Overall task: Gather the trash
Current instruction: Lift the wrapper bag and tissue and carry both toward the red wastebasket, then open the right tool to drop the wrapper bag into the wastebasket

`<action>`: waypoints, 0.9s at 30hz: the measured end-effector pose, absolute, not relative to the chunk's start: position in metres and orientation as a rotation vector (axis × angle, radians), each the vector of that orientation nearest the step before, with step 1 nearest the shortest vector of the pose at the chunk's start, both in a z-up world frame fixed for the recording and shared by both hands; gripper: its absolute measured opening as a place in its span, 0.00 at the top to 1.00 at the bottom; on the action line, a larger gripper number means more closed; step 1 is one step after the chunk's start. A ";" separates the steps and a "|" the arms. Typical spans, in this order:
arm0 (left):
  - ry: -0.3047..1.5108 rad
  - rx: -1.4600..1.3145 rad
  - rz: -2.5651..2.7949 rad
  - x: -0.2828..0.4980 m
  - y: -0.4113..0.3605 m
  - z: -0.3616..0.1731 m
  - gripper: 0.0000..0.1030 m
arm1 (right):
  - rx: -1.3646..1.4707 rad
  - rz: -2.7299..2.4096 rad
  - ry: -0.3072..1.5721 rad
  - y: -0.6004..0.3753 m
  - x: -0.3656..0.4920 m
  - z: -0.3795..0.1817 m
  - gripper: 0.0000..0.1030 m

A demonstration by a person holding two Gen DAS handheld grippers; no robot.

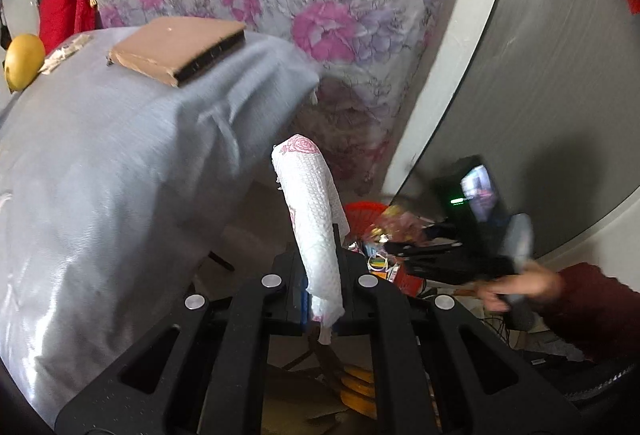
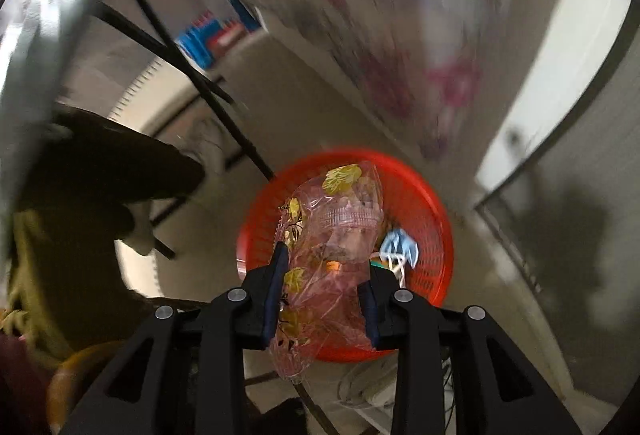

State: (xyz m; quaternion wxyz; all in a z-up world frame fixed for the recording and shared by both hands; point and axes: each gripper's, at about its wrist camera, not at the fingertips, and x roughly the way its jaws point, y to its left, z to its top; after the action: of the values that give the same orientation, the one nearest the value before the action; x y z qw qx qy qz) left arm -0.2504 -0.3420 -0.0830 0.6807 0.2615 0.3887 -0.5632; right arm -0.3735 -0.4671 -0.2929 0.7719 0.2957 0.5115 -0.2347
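Note:
My left gripper (image 1: 320, 287) is shut on a white paper towel with a pink rose print (image 1: 312, 219), which stands up from the jaws beside the grey-covered table (image 1: 100, 175). My right gripper (image 2: 324, 291) holds a clear plastic wrapper with gold leaves (image 2: 332, 243) between its pads, directly above a red mesh trash basket (image 2: 432, 227) on the floor. The basket holds a blue face mask (image 2: 400, 247) and other scraps. In the left wrist view the right gripper (image 1: 400, 247) appears at the right with the wrapper (image 1: 396, 223) over the red basket (image 1: 362, 215).
A cardboard piece (image 1: 180, 47) and a yellow fruit (image 1: 24, 61) lie on the grey tablecloth. A floral plastic-wrapped mattress (image 1: 320, 15) leans against the wall. Black table legs (image 2: 192, 75) and a blue crate (image 2: 216, 39) stand beyond the basket. Cables (image 2: 372, 391) lie near it.

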 end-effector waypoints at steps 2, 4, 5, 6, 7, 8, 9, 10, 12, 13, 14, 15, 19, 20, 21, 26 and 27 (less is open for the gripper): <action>0.879 0.595 -1.269 -0.251 -0.343 -0.087 0.92 | 0.644 -0.508 1.144 -0.472 -0.367 -0.317 0.62; 0.881 0.606 -1.273 -0.255 -0.344 -0.092 0.92 | 0.654 -0.519 1.190 -0.480 -0.361 -0.343 0.40; 0.882 0.613 -1.275 -0.256 -0.345 -0.094 0.92 | 0.667 -0.530 1.203 -0.482 -0.362 -0.350 0.37; 0.881 0.619 -1.275 -0.257 -0.345 -0.096 0.92 | 0.695 -0.537 1.207 -0.485 -0.363 -0.354 0.37; 0.883 0.628 -1.275 -0.258 -0.347 -0.098 0.92 | 0.721 -0.527 1.195 -0.486 -0.366 -0.353 0.37; 0.886 0.633 -1.276 -0.258 -0.349 -0.100 0.92 | 0.733 -0.517 1.175 -0.486 -0.369 -0.344 0.37; 0.890 0.637 -1.278 -0.259 -0.350 -0.102 0.92 | 0.724 -0.515 1.162 -0.487 -0.372 -0.336 0.37; 0.897 0.641 -1.283 -0.259 -0.353 -0.104 0.92 | 0.708 -0.511 1.141 -0.488 -0.375 -0.321 0.34; 0.902 0.648 -1.289 -0.260 -0.357 -0.108 0.92 | 0.693 -0.490 1.098 -0.493 -0.381 -0.302 0.26; 0.902 0.652 -1.290 -0.261 -0.359 -0.110 0.92 | 0.689 -0.478 1.082 -0.495 -0.384 -0.295 0.22; 0.904 0.655 -1.292 -0.262 -0.360 -0.111 0.92 | 0.688 -0.461 1.072 -0.494 -0.383 -0.290 0.21; 0.907 0.655 -1.295 -0.262 -0.360 -0.112 0.92 | 0.695 -0.450 1.069 -0.497 -0.382 -0.291 0.21; 0.913 0.659 -1.287 -0.261 -0.358 -0.114 0.92 | 0.700 -0.482 1.176 -0.493 -0.370 -0.331 0.20; 0.913 0.659 -1.283 -0.261 -0.358 -0.114 0.92 | 0.681 -0.501 1.190 -0.491 -0.369 -0.335 0.20; 0.911 0.657 -1.280 -0.259 -0.358 -0.114 0.92 | 0.690 -0.492 1.177 -0.489 -0.370 -0.333 0.20; 0.917 0.644 -1.286 -0.258 -0.358 -0.114 0.92 | 0.603 -0.506 1.112 -0.492 -0.370 -0.302 0.10; 0.917 0.649 -1.285 -0.259 -0.358 -0.115 0.92 | 0.607 -0.487 1.132 -0.491 -0.366 -0.306 0.08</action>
State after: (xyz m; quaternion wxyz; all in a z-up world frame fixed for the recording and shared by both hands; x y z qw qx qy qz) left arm -0.2591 -0.3578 -0.1147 0.6574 0.2863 0.4048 -0.5674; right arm -0.3665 -0.4914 -0.3061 0.7732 0.2802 0.5226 -0.2248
